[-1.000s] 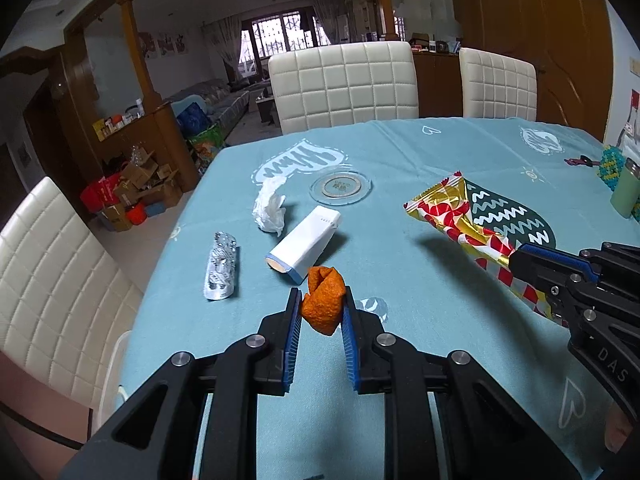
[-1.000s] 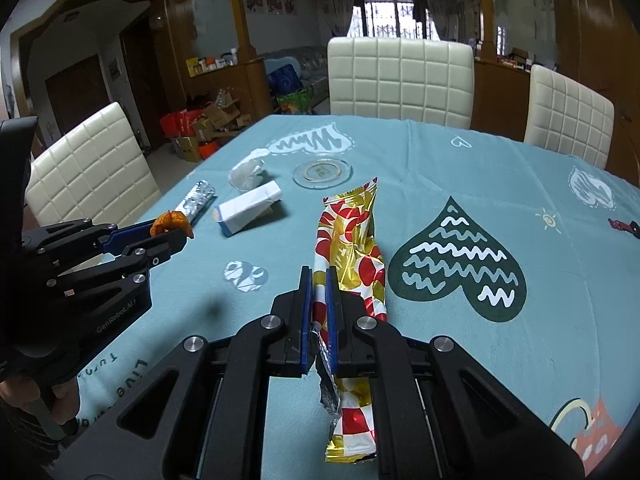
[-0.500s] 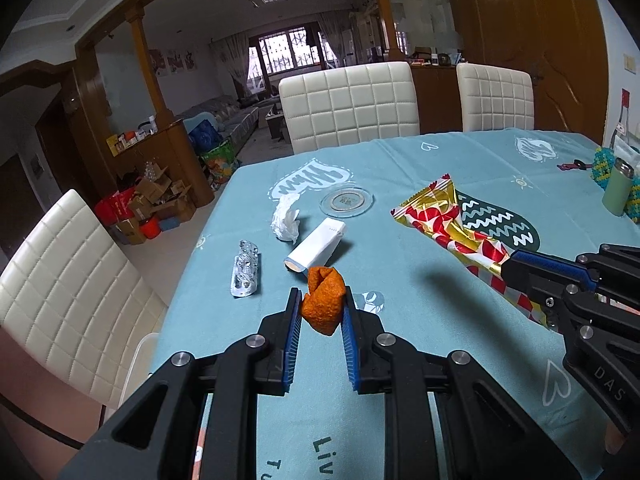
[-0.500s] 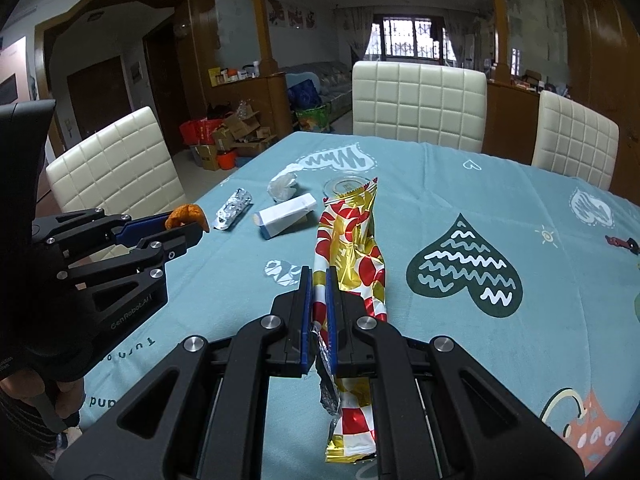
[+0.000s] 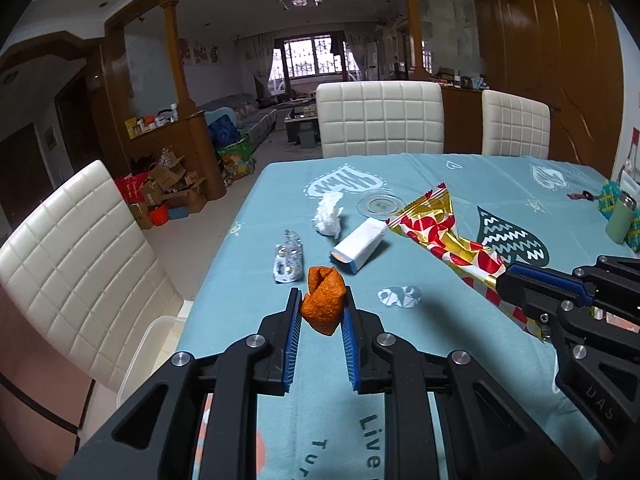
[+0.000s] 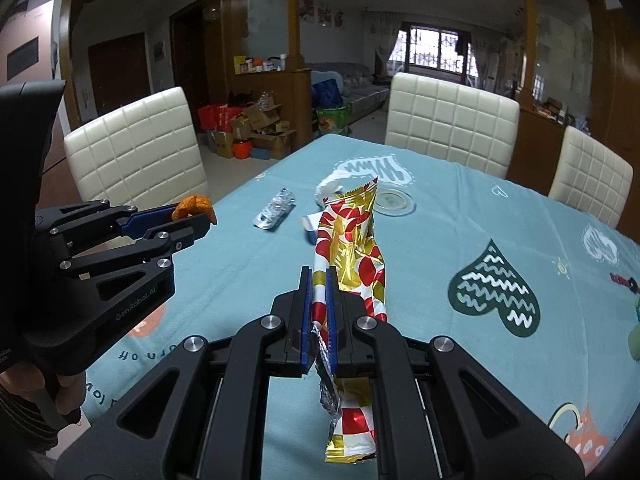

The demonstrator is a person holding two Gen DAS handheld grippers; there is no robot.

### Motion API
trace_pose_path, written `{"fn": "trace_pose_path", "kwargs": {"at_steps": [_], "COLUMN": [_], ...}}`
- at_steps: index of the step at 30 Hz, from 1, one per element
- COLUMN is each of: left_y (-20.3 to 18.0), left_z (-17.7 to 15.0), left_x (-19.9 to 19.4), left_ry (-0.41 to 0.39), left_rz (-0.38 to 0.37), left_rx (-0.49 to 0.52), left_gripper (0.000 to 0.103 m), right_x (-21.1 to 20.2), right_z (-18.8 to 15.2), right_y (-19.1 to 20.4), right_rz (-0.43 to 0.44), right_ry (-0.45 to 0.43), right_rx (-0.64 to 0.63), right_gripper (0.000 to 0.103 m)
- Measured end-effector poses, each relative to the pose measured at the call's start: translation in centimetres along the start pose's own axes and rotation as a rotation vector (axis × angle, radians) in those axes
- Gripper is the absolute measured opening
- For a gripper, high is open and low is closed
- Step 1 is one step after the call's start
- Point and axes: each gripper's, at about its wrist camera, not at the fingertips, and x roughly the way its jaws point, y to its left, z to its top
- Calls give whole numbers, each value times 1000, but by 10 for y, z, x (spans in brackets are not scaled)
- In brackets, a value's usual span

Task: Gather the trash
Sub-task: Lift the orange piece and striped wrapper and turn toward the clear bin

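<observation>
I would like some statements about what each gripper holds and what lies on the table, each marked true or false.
1. The left gripper is shut on the orange peel. True.
2. The right gripper is open with nothing in it. False: it is shut on the red and gold wrapper.
3. The crumpled tissue lies on the blue tablecloth. True.
4. The white box stands upright. False: it lies on its side.
5. The foil wrapper is between the fingers of a gripper. False: it lies on the tablecloth.
</observation>
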Motion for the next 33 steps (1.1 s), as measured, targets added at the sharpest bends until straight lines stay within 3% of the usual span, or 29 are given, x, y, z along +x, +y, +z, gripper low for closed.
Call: {"fn": "trace_pose_path", "kwargs": {"at_steps": [15,33], "left_y": [109,210], "left_z": [-33,-70], "left_x": [18,29], "left_ry": [35,108], "left_rz": [96,250], "left_rx": [-178,-238], "left_gripper": [19,19], "right_x": [64,143], "right_z": [34,57], "right_y": [80,224], "right_rz": [114,264], "right_ry": [69,154], "right_rx": [-100,-292], "right_gripper": [7,8]}}
